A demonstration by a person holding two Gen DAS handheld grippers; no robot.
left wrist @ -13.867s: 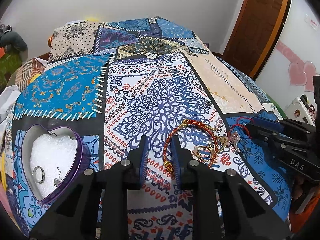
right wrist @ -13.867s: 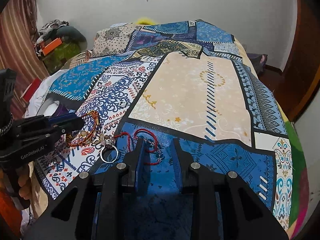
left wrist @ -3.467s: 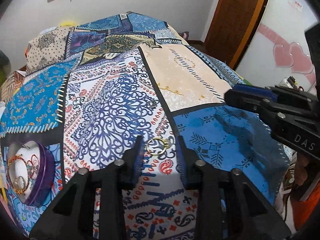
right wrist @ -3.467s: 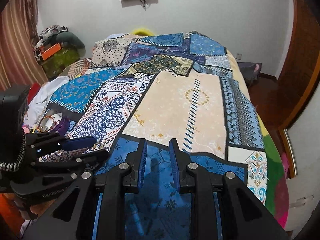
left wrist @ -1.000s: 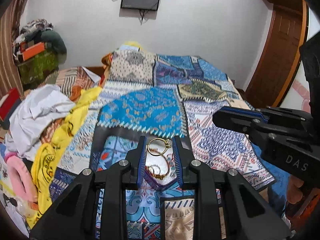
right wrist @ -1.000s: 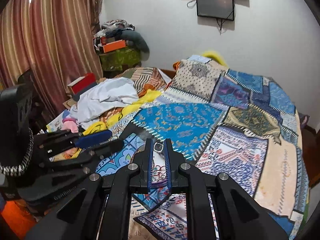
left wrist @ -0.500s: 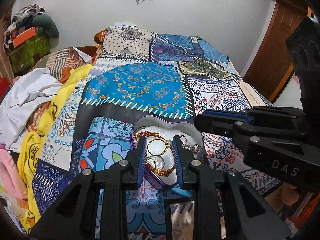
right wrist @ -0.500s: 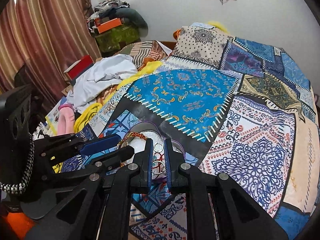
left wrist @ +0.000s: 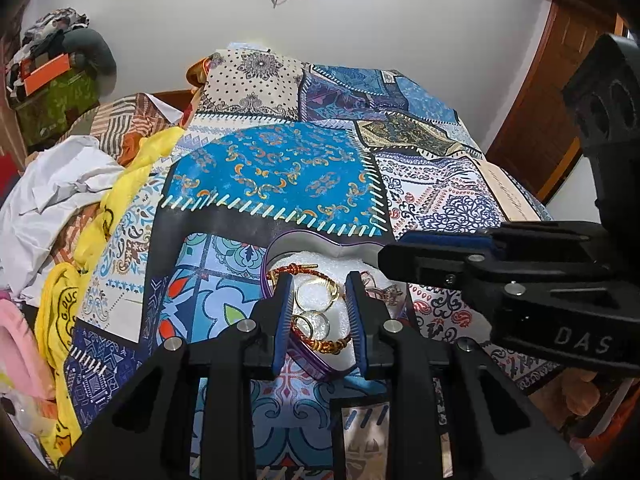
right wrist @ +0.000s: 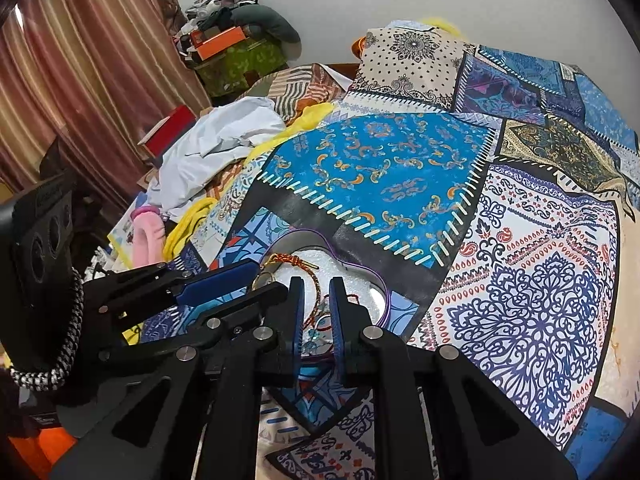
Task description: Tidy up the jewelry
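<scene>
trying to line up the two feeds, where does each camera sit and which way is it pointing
Left wrist view: sits on the left gripper, facing forward and down along its fingers at the heart-shaped tin on the patchwork bedspread; a gold ring is clamped between its pads, and the right gripper enters from the right.
Right wrist view: sits on the right gripper, angled down at the same tin, jaws opening with nothing pressed between the pads; the left gripper crosses in from the left.
Shared: the tin, the red-and-gold bracelet, the bedspread.
</scene>
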